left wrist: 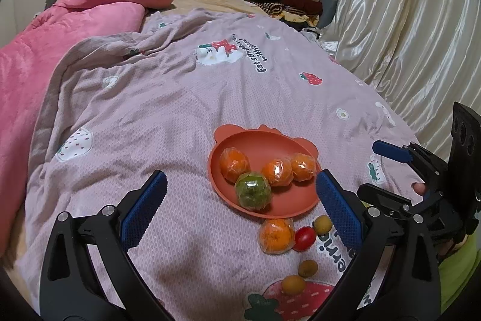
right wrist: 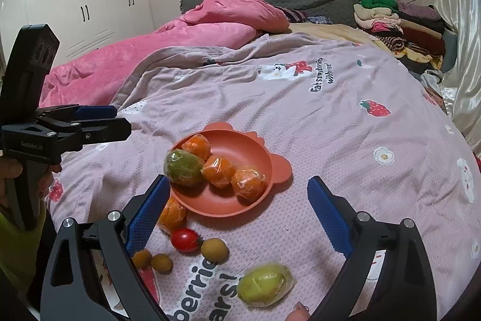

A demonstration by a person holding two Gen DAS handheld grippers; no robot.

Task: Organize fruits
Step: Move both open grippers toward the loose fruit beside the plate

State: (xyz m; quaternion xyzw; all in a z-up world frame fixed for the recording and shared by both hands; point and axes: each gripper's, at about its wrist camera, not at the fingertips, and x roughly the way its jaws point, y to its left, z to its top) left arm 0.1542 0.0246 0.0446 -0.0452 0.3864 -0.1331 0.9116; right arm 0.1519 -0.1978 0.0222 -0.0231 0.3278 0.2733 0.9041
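My left gripper [left wrist: 240, 200] and right gripper [right wrist: 239, 211] both spread wide, grasping nothing, orange bear-eared plate [right wrist: 255, 146] on the blanket [right wrist: 330, 125] holding four wrapped citrus, cherry tomato [right wrist: 185, 239] just beside its near rim, wrapped yellow-green fruit [right wrist: 265, 284] nearer me

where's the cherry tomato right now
The cherry tomato lies on the blanket just below the plate, between a wrapped orange and a small brown fruit.

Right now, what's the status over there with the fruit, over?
Left gripper open, empty. Right gripper open, empty. Four wrapped fruits in orange plate; wrapped orange, red tomato, yellow-green fruit on blanket. Nothing blocking.
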